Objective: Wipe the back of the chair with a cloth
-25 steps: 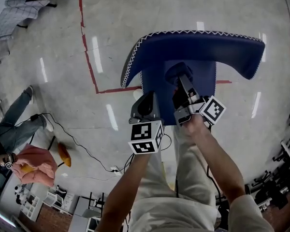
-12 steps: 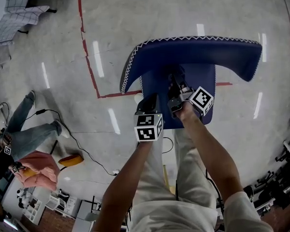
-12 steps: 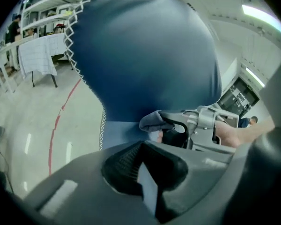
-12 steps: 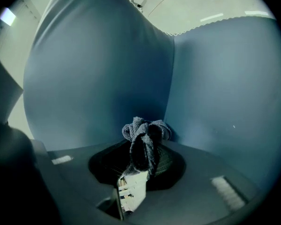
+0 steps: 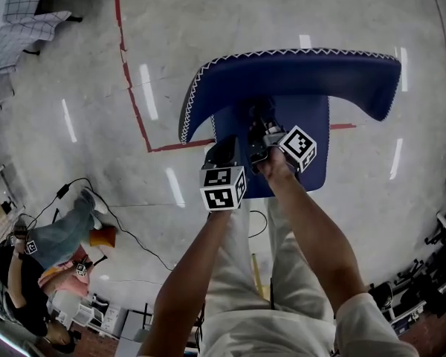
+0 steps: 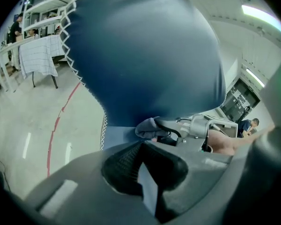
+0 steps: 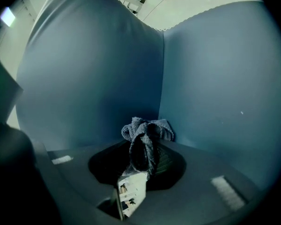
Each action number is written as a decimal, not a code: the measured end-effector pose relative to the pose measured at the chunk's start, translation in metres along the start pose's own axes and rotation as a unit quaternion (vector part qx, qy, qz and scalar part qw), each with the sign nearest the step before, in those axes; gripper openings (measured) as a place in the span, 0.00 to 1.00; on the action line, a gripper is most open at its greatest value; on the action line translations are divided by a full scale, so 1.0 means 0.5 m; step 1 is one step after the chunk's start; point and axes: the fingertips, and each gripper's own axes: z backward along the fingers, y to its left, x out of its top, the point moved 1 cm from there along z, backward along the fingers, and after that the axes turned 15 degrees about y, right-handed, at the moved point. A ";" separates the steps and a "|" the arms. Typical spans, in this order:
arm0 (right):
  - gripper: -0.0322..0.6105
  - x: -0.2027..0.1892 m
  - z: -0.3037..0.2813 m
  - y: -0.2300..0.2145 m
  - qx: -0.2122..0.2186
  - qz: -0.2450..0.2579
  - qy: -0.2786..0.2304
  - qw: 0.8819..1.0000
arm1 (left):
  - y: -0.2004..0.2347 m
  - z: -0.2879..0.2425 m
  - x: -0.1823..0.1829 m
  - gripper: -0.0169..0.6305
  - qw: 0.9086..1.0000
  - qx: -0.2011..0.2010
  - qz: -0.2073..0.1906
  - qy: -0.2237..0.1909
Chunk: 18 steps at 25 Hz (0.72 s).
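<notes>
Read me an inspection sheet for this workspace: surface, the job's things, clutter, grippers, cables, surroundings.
Surface: grey polished floor with a red tape line; no table in view.
Job's things: blue chair edged with white zigzag stitching; grey cloth bunched close to the chair's upholstery.
Clutter: nothing seen on the chair.
Grippers: right gripper shut on the grey cloth; left gripper beside it, jaws together, nothing between them.
Cables: black cable trailing over the floor left of the chair.
Surroundings: a person low at lower left; checked fabric draped at upper left.
</notes>
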 end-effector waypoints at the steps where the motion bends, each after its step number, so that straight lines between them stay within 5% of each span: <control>1: 0.21 -0.001 -0.001 0.007 0.003 -0.001 -0.001 1.000 | -0.001 0.004 0.004 0.03 1.000 -0.001 0.000 -0.003; 18: 0.21 -0.013 0.069 0.228 0.095 0.014 -0.005 0.995 | -0.027 0.098 0.054 0.03 0.999 -0.005 0.015 -0.045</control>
